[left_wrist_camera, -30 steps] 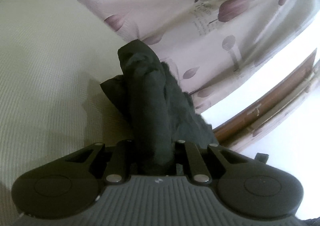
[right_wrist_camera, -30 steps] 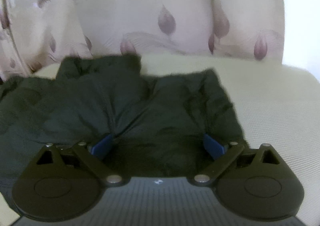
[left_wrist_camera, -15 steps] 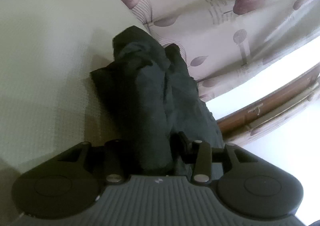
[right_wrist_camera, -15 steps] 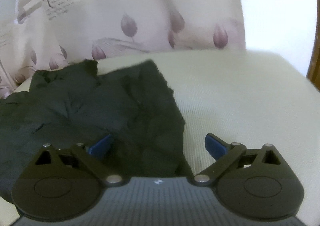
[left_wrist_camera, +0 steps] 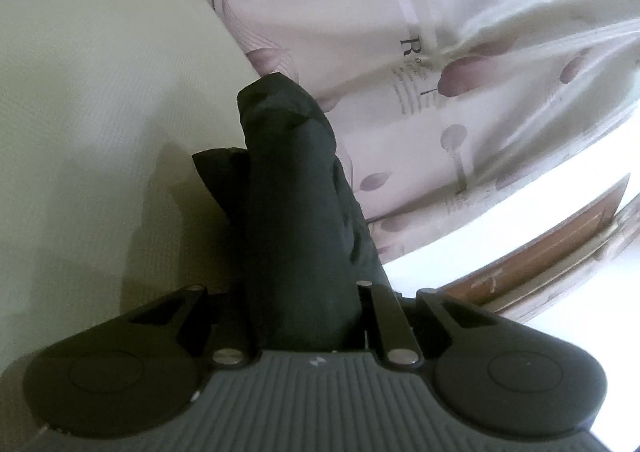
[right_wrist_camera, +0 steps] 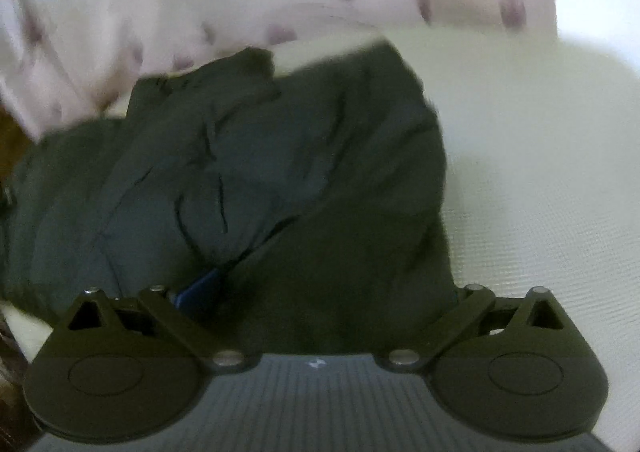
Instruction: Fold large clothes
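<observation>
On pale cushion [right_wrist_camera: 540,171], dark garment [right_wrist_camera: 280,171], leaf-print curtain [left_wrist_camera: 460,71] behind

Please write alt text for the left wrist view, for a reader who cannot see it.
The left gripper is clamped on a bunched fold of dark garment that sticks out ahead of it, above a cream textured surface. A pale curtain with purple leaf prints hangs behind.

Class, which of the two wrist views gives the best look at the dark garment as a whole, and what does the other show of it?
The right wrist view: the dark garment lies spread and creased across the cream cushion. The left wrist view shows only a bunched fold of it, clamped in the left hand-held gripper.
</observation>
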